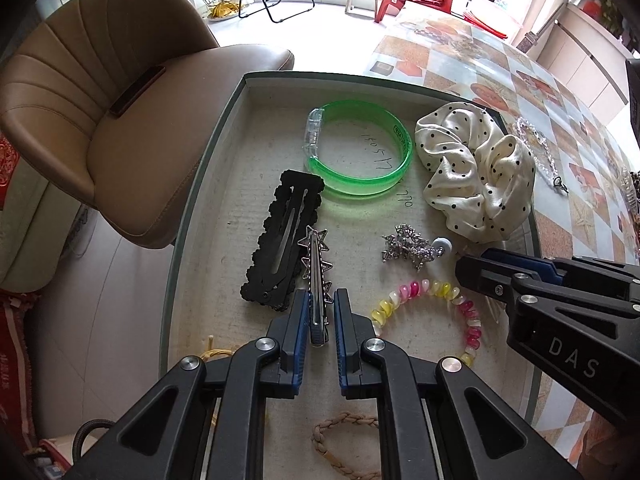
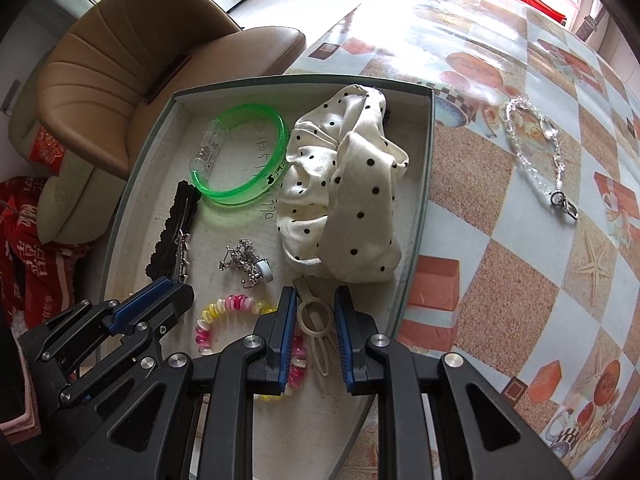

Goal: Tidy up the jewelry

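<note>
The left gripper (image 1: pixel 322 312) sits low in the shallow tray (image 1: pixel 224 128), its fingers a narrow gap apart around the near end of a silver star hair clip (image 1: pixel 316 264) without clearly clamping it, and a braided tan hair tie (image 1: pixel 340 440) lies just below. The right gripper (image 2: pixel 316 320) has its fingers spread wider on either side of a beige hair clip (image 2: pixel 318 332), beside a pink and yellow spiral hair tie (image 2: pixel 228 312). Farther in lie a black snap clip (image 1: pixel 280 240), silver earrings (image 1: pixel 408 246), a green bangle (image 1: pixel 360 160) and a polka-dot scrunchie (image 2: pixel 344 192), with a clear bead chain (image 2: pixel 536 148) out on the patterned table (image 2: pixel 480 200).
</note>
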